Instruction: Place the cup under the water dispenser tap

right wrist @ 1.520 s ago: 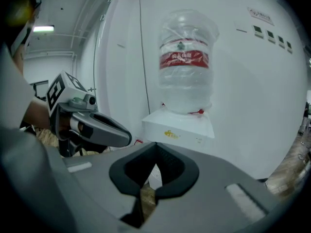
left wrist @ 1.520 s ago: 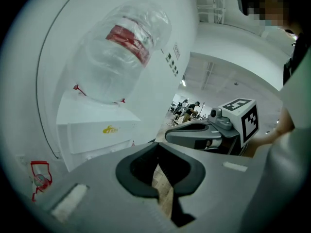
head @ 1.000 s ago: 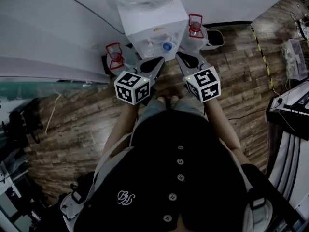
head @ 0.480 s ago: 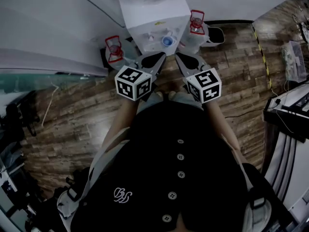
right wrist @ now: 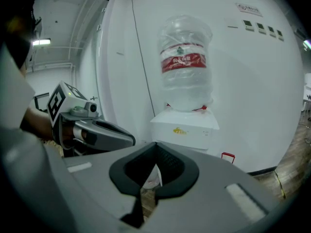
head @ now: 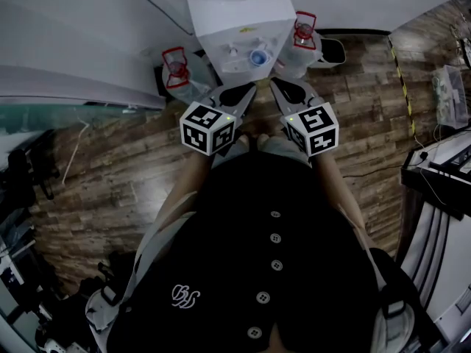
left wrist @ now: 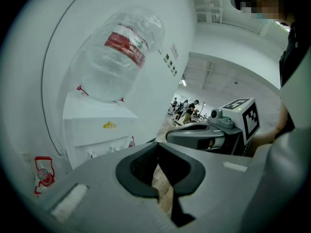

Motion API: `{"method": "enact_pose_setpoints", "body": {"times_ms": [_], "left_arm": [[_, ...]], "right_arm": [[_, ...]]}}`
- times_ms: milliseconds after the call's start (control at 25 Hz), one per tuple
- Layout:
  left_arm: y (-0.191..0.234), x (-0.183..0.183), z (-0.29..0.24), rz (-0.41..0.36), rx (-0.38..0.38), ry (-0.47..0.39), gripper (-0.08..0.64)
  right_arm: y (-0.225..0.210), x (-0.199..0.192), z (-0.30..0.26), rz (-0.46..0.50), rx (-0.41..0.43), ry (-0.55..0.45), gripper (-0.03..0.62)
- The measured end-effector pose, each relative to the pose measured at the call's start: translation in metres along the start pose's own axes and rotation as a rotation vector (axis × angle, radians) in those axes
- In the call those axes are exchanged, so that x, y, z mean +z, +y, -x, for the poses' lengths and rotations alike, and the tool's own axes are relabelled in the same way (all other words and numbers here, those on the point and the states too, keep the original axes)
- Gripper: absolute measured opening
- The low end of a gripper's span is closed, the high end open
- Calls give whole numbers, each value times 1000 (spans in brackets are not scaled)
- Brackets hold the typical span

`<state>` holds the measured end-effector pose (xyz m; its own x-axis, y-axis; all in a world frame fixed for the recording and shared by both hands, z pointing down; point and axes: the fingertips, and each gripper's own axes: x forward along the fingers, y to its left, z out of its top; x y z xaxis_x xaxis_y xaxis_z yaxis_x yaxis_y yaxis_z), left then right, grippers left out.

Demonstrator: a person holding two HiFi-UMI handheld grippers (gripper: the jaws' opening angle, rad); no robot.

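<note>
The white water dispenser [head: 235,20] stands against the wall with a clear bottle [right wrist: 185,62] upside down on top. A small blue round cup [head: 257,56] shows at its front, beside the taps. My left gripper [head: 249,89] and right gripper [head: 274,84] hover side by side just short of the dispenser's front, both pointing at it. The jaws of each are shut with nothing between them, as the left gripper [left wrist: 156,147] and right gripper [right wrist: 155,145] show in their own views. The dispenser [left wrist: 97,130] stands ahead and to the left in the left gripper view.
Two large water bottles with red handles stand on the wooden floor, one left [head: 175,68] and one right [head: 304,31] of the dispenser. A white wall [head: 88,43] runs behind. Equipment and cables [head: 441,160] crowd the right edge.
The left gripper has edged slightly toward the dispenser. The right gripper has stayed still, and both jaws remain shut.
</note>
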<state>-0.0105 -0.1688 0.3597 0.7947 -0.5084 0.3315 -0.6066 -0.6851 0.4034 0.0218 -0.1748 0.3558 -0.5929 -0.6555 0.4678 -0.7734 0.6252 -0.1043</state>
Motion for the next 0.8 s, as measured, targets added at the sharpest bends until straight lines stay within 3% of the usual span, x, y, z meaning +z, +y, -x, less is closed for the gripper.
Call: {"method": "enact_pose_setpoints", "body": {"times_ms": [240,800], "left_arm": [[2,-1,0,-9,4,3,-2],[3,-4,2,12,11,0,-2]], "right_arm": [[-9,-14,6,-17,-42,22,0],[1,-17,8,25,-28,42,0]]}}
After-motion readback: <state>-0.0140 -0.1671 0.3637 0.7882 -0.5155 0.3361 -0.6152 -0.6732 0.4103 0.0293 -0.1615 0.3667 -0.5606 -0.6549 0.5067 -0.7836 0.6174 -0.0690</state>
